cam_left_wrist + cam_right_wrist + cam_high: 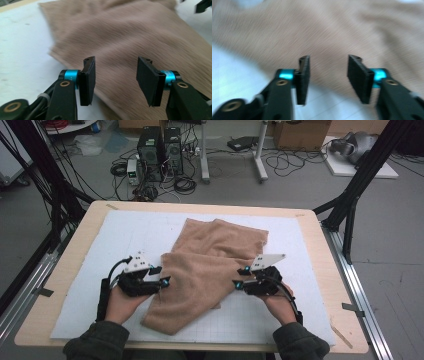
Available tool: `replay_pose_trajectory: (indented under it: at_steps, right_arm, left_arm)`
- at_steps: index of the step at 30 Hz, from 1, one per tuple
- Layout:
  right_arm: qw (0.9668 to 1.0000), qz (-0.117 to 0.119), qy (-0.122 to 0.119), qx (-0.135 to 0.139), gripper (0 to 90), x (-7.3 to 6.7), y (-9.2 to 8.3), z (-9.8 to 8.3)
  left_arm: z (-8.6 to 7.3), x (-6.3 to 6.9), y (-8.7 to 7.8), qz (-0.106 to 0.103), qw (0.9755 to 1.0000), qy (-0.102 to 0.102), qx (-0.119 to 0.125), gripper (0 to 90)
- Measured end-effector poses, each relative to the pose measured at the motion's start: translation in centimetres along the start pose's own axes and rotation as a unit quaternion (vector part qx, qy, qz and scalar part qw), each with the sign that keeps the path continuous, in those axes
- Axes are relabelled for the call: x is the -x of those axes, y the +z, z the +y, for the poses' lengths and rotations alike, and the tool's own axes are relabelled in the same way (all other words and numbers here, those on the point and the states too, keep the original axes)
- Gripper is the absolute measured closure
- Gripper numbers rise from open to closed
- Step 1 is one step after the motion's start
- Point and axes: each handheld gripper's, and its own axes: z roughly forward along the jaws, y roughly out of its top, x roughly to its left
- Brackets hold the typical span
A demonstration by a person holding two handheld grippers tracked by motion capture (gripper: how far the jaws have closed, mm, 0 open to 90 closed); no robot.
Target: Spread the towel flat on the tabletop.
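Towel (210, 270), tan, folded, lying slantwise on white mat (120, 240) over table (320, 250) in high view; left gripper (159, 276) at its left edge, right gripper (241, 277) at its right edge, floor cables (185, 182) beyond. Left gripper view: jaws parted around nothing, towel (125, 37) just ahead, far gripper tip (202, 6) at top right. Right gripper view, blurred: jaws likewise apart and empty, hovering over the towel (324, 32) edge and mat (234, 75).
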Motion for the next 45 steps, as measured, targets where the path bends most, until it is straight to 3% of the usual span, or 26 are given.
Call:
replay_pose_trajectory:
  at_steps: [2,5,6,7,10,14,16,20,25,31,32,35,37,40,44,45]
  right_arm:
    - [0.9994,0.008,-0.007,-0.032,41.7,-0.9,1.0,-0.4]
    - [0.9991,0.012,-0.015,-0.037,42.6,-1.5,2.4,-0.6]
    - [0.9993,0.014,-0.013,-0.033,44.4,-1.5,2.9,-0.6]
    - [0.9991,0.015,-0.016,-0.037,46.9,-1.5,3.5,-0.6]
    - [0.9981,0.011,-0.025,-0.055,56.8,-1.5,5.1,-0.6]
    - [0.9985,0.016,-0.034,-0.040,78.5,-1.4,5.5,-0.4]
    - [0.9981,0.022,-0.042,-0.039,83.0,-1.5,5.2,-0.3]
    - [0.9987,0.032,-0.034,-0.020,84.9,-1.5,3.6,-0.3]
    - [0.9990,0.024,-0.039,0.001,85.0,-1.7,-0.3,-0.1]
    - [0.9979,0.007,-0.054,0.034,85.1,-2.3,-5.4,1.3]
    - [0.9977,0.002,-0.056,0.038,85.1,-2.3,-6.0,1.7]
    - [0.9972,-0.012,-0.062,0.039,85.1,-1.8,-6.9,3.2]
    - [0.9976,-0.019,-0.062,0.024,85.0,-0.8,-6.1,4.2]
    - [0.9992,-0.017,-0.037,0.004,85.0,1.4,-3.3,5.0]
    - [0.9989,-0.011,-0.002,-0.044,85.0,4.3,1.5,5.1]
    - [0.9987,-0.009,0.010,-0.050,85.0,4.9,2.6,4.9]
  left_arm:
    - [-0.9,1.0,0.3,-0.007,0.9997,0.009,-0.019,45.4]
    - [-2.1,1.8,1.4,-0.003,0.9976,0.038,-0.057,43.4]
    - [-2.5,1.9,1.9,-0.011,0.9964,0.039,-0.074,45.9]
    - [-2.9,1.9,2.5,-0.017,0.9951,0.045,-0.086,54.9]
    - [-3.1,2.0,2.8,-0.021,0.9963,0.046,-0.069,65.9]
    - [-3.0,2.4,2.9,-0.011,0.9964,0.054,-0.065,79.1]
    - [-2.8,2.7,2.8,-0.005,0.9964,0.054,-0.066,81.3]
    - [-2.4,3.1,1.9,-0.013,0.9973,0.045,-0.057,82.8]
    - [-0.8,4.4,-0.1,-0.038,0.9979,0.042,-0.031,82.7]
    - [1.3,5.9,-1.8,-0.092,0.9949,0.041,-0.009,82.8]
    - [1.6,5.9,-1.8,-0.092,0.9949,0.042,-0.004,82.7]
    - [2.2,4.9,-0.8,-0.070,0.9966,0.042,-0.011,82.8]
    - [2.3,3.4,0.6,-0.045,0.9983,0.029,-0.024,82.8]
    - [2.4,1.1,2.9,-0.006,0.9987,0.013,-0.049,82.8]
    - [2.3,-1.8,5.6,0.034,0.9972,-0.003,-0.067,82.8]
    - [2.1,-2.5,6.0,0.037,0.9969,-0.021,-0.067,82.9]
